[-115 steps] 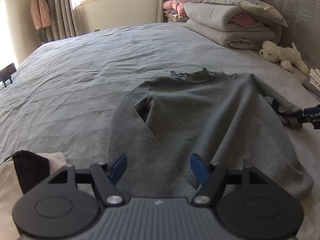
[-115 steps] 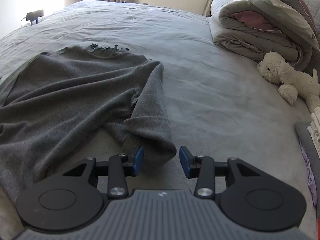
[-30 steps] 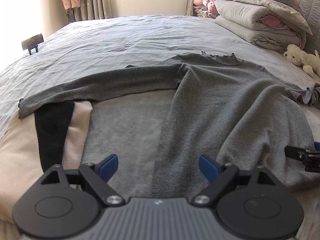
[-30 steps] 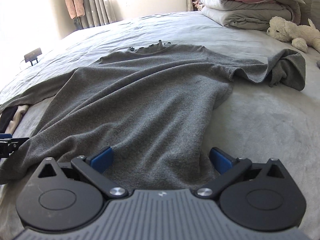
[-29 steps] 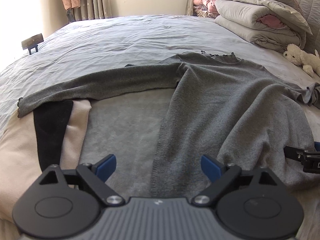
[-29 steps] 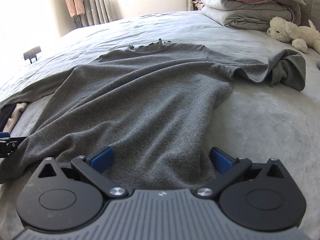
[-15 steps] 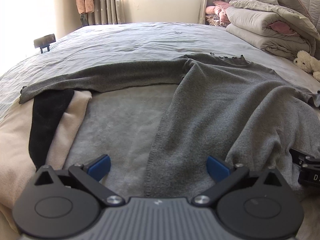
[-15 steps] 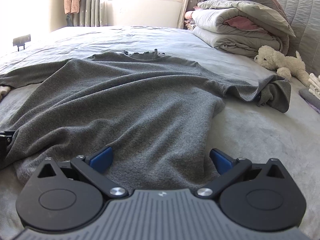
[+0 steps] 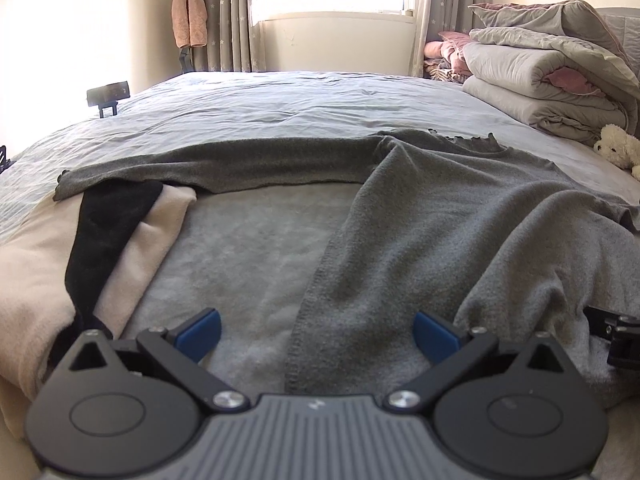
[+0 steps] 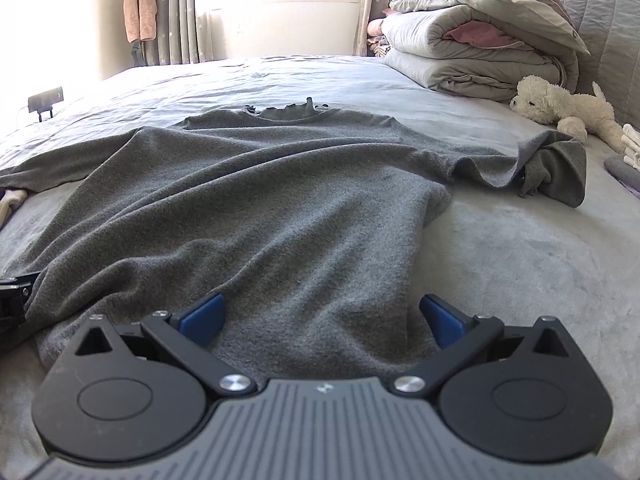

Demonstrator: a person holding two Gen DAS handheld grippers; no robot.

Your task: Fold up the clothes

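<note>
Both the left tongs (image 9: 316,334) and right tongs (image 10: 322,318) gaped wide and empty over the grey sweater's (image 10: 280,200) hem, where a shallow pinch risked catching one layer only

sweater (image 10: 280,208) hem hidden behind right gripper (image 10: 320,322); plush toy (image 9: 618,151) cut off.

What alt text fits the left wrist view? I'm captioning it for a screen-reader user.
A grey long-sleeved top lies spread on a grey bed, one sleeve stretched left over a cream and black garment. The open left gripper hovers at its hem, with the right gripper at the frame's right edge.
</note>
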